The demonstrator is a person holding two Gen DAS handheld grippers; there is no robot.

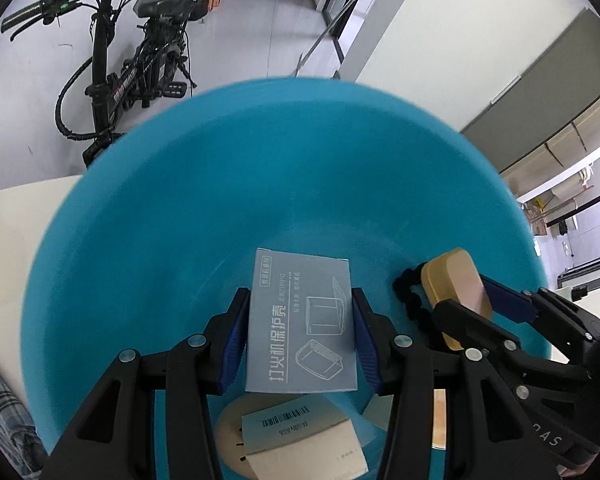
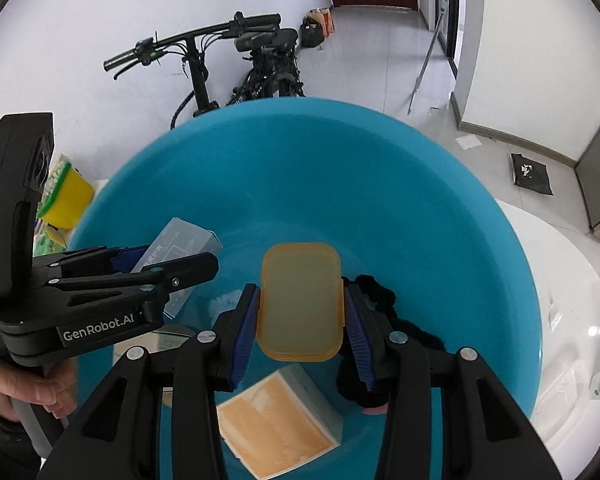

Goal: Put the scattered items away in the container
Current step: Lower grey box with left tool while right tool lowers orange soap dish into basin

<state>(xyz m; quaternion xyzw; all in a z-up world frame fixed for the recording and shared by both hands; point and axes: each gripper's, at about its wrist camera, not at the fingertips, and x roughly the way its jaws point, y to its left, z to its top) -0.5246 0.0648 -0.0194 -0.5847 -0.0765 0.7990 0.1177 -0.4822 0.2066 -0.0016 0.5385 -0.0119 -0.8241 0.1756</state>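
Blue basin [image 1: 260, 184], wide and round, on table. Grey-blue flat carton [image 1: 302, 324] with white line drawings, held over its bowl. Amber translucent rounded box [image 2: 300, 300], likewise above bowl. Black scrunchie [image 2: 384, 300] and orange-faced carton [image 2: 276, 428] lie inside.

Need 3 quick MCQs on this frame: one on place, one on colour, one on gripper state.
1. Where are both grippers' loads?
A) over the floor B) over the basin C) on a shelf

2. What colour is the case in the right gripper?
A) translucent amber B) green C) white

3. What is the left gripper doing?
A) open and empty B) clamped on the grey-blue box C) clamped on a black scrunchie

Answers:
1 B: blue basin wall surrounds both loads in each wrist view.
2 A: the case shows amber between the blue pads.
3 B: both pads press the box's sides.
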